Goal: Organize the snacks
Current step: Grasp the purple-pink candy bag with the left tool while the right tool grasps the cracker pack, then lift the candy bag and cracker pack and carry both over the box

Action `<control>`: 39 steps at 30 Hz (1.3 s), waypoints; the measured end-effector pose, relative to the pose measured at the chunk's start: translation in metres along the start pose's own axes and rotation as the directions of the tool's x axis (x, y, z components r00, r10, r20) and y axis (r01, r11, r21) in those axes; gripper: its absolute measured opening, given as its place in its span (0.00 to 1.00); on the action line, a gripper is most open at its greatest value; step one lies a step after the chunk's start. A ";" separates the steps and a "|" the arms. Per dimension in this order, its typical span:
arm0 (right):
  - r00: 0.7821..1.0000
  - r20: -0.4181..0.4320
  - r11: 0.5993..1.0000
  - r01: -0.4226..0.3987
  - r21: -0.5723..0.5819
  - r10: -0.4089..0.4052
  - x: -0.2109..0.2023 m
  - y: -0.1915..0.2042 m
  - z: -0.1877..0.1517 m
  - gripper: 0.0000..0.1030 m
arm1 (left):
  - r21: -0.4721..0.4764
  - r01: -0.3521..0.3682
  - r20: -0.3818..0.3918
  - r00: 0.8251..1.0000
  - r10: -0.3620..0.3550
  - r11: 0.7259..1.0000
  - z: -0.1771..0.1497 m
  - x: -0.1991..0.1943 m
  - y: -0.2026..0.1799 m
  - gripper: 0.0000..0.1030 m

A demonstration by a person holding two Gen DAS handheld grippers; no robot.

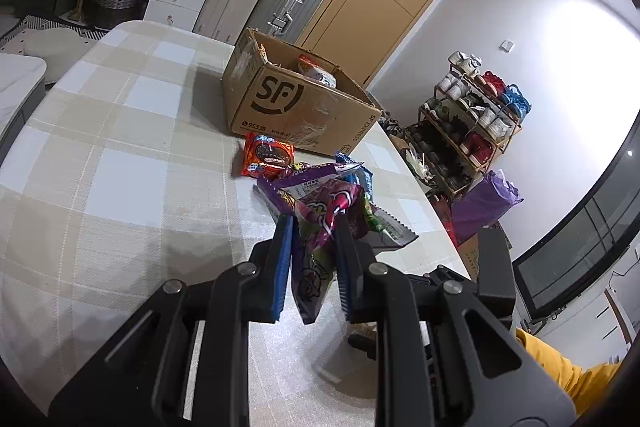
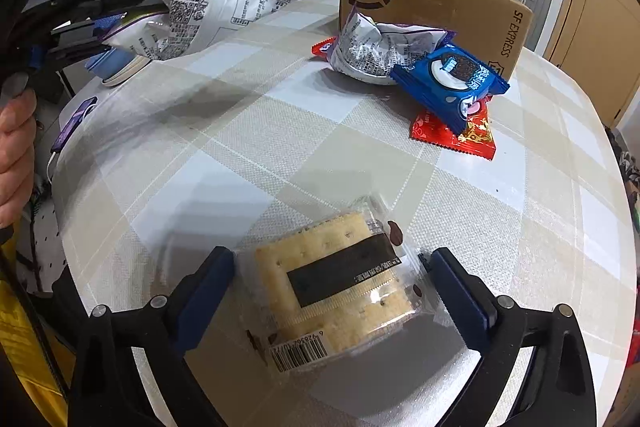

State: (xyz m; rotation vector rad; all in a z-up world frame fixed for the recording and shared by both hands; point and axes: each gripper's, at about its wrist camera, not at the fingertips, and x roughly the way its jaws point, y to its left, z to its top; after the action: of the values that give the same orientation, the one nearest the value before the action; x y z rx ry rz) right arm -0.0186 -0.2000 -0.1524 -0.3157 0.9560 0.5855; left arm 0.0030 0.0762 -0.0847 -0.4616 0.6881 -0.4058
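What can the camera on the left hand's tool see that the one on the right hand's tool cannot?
Only the left view shows the inside of the cardboard box, with a tub in it, a shoe rack by the wall, and the left tool from behind, shut on a purple snack bag.

Only the right view shows the clear cracker pack lying between the open right tool fingers, untouched, and a red packet under the blue cookie pack.

Both show the box, the checked tablecloth, the purple bag and the suitcases behind.
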 end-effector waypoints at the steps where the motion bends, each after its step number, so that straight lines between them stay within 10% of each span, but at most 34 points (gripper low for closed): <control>1: 1.000 0.003 1.000 0.002 0.006 -0.002 -0.001 -0.001 0.000 0.91 | 0.001 -0.001 -0.002 1.000 0.001 1.000 0.000 -0.001 0.000 0.17; 6: 0.999 0.034 0.998 -0.041 0.055 0.039 -0.011 -0.013 -0.003 0.77 | 0.001 -0.003 -0.004 1.000 0.003 1.000 -0.001 -0.004 -0.001 0.17; 22: 0.978 0.183 0.973 -0.134 0.188 0.099 -0.046 -0.031 -0.004 0.76 | 0.016 -0.012 0.006 1.000 0.012 1.000 0.001 -0.009 -0.011 0.17; 39: 0.876 0.459 0.958 -0.243 0.151 0.150 -0.164 -0.057 0.095 0.76 | 0.127 -0.036 0.129 0.992 0.019 0.991 0.055 -0.050 -0.068 0.17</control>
State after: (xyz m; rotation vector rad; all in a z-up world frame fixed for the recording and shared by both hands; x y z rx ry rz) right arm 0.0073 -0.2522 0.0372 0.1053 0.5978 0.7033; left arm -0.0085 0.0593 0.0139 -0.3518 0.5405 -0.3889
